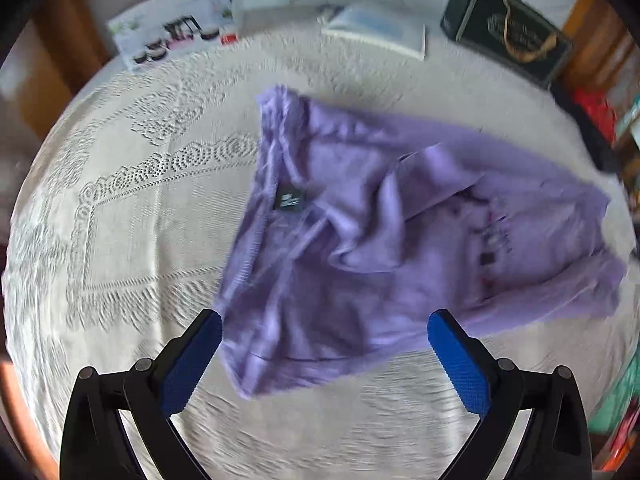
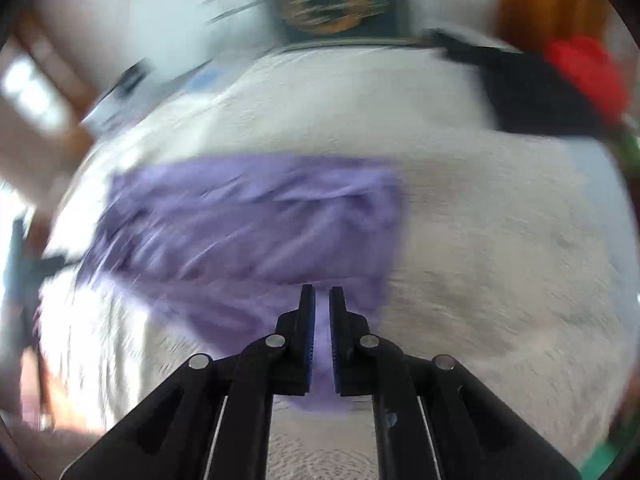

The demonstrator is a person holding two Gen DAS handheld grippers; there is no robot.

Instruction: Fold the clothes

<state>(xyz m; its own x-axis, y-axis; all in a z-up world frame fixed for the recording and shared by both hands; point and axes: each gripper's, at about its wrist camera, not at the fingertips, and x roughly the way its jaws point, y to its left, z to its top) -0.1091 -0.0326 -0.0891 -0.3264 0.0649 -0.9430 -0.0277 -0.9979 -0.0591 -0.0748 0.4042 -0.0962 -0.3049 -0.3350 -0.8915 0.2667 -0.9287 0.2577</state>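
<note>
A lilac garment (image 1: 360, 232) lies crumpled on the white lace tablecloth (image 1: 140, 220), with its black neck label (image 1: 291, 201) showing and a dark print toward its right side. My left gripper (image 1: 324, 324) is open, its blue pads on either side of the garment's near edge, holding nothing. In the blurred right wrist view my right gripper (image 2: 322, 300) is shut on an edge of the lilac garment (image 2: 248, 224), with cloth showing between the jaws.
At the table's far edge lie a printed white box (image 1: 180, 28), a white and blue packet (image 1: 376, 32) and a dark bag with a gold handle (image 1: 508, 28). A black cloth (image 2: 532, 92) and something red (image 2: 588, 76) lie at the far right.
</note>
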